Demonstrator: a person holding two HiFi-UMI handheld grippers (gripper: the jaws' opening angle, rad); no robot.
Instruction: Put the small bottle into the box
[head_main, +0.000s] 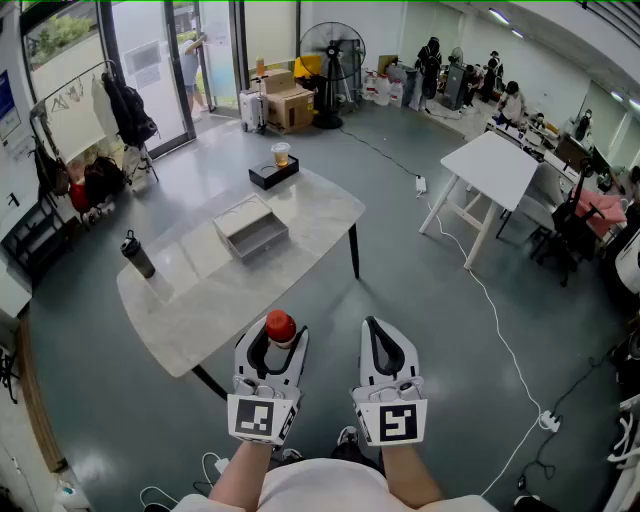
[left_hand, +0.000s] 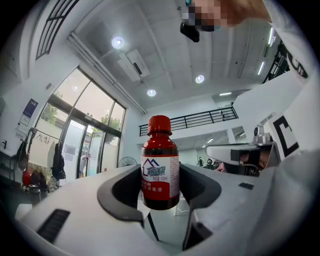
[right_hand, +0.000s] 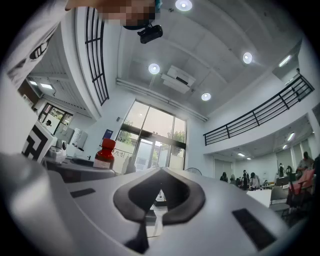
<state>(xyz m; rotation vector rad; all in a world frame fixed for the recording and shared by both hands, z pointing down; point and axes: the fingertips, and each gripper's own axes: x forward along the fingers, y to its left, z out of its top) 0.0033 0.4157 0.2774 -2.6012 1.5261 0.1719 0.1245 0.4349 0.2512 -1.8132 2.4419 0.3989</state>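
Small bottle (left_hand: 160, 165): red cap, dark glass, white label. It stands upright, clamped between the pads of the left tongs (head_main: 272, 347), well apart from the box (head_main: 262, 242) on the person's side of it.
Right tongs (head_main: 386, 345): jaws closed together with nothing between them, also on the person's side of the box.
Box: grey, resting on the counter (head_main: 190, 300).
Black flask (head_main: 137, 256): stands left of the box.

The room is bright and evenly lit by round ceiling lamps (left_hand: 118, 42) and daylight from the tall glass doors (head_main: 150, 60), shadows are soft, and all views bend strongly at the edges.
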